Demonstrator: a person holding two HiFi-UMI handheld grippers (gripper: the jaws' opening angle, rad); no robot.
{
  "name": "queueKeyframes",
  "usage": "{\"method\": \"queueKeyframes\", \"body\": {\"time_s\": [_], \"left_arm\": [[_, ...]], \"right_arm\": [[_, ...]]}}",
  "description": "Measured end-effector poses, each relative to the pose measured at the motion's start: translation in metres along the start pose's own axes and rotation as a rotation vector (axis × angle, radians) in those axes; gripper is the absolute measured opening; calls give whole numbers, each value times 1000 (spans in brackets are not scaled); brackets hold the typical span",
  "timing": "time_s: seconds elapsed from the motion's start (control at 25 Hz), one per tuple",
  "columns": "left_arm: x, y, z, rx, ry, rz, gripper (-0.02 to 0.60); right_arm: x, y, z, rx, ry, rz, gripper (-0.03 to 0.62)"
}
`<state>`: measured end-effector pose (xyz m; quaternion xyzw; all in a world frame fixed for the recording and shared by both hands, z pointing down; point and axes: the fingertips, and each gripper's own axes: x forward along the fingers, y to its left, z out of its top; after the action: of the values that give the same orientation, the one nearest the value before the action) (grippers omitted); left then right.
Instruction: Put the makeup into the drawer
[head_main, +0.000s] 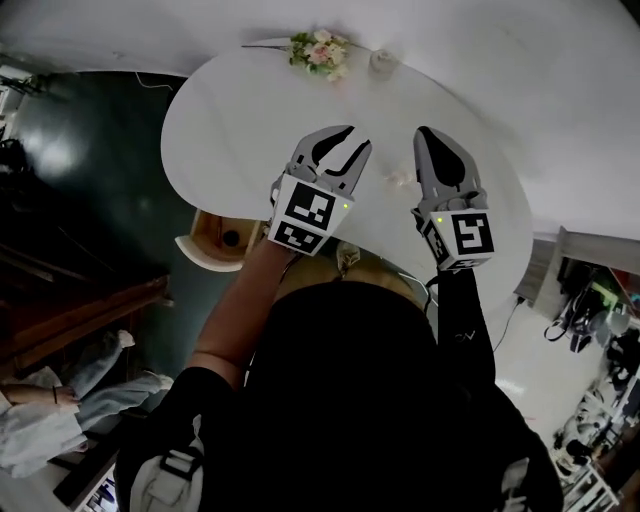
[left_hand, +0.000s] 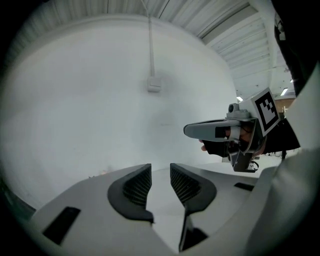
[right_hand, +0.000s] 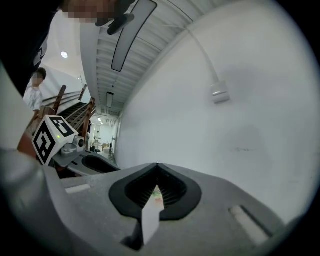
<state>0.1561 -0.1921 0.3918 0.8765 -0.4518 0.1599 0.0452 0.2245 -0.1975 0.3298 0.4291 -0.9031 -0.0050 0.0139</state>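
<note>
left gripper (left_hand: 160, 169): jaws spread, nothing between the ribbed pads, only white wall (left_hand: 100, 100) past them

right gripper (right_hand: 156, 170): jaws pressed together at the tips, nothing visibly pinched. the pale sliver below the tips reads as the gap between the fingers, not an object

both are held up off the white table (head_main: 230, 120), side by side and near each other, noses pointing away from the person. looks like an approach posture, not a grasp: neither touches anything

makeup: best guess is the small pale thing (head_main: 400, 178) on the table just beside the right gripper, between the two grippers. too small to confirm

flowers (head_main: 320, 50) and a small glass (head_main: 382, 62) sit well ahead of both grippers at the far edge, probably just decor

drawer: can't see one. possibly under the near table edge, hidden by the person's head and shoulders

judgement: task looks to be at the start, nothing picked up. the spread left gripper fits the picker role, the closed right fits pulling or pushing a drawer front. next move needs the left lowered onto the pale thing, which is small and easy to nudge away
</note>
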Motion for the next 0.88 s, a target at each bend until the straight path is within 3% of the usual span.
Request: {"method": "queueKeyframes", "body": {"time_s": [0.44,0.8,0.88], "left_arm": [[55,-41,-8,43,60,-100,117],[115,-93,-109,70,374,-276,169],[125,-103,-131,37,436,-314,181]], "right_arm": [[-39,-61,-29,23,39,-121,2],[-64,-83,-41,24,79,-192,2],[-69,-88,-38,42,63,-218,2]]}}
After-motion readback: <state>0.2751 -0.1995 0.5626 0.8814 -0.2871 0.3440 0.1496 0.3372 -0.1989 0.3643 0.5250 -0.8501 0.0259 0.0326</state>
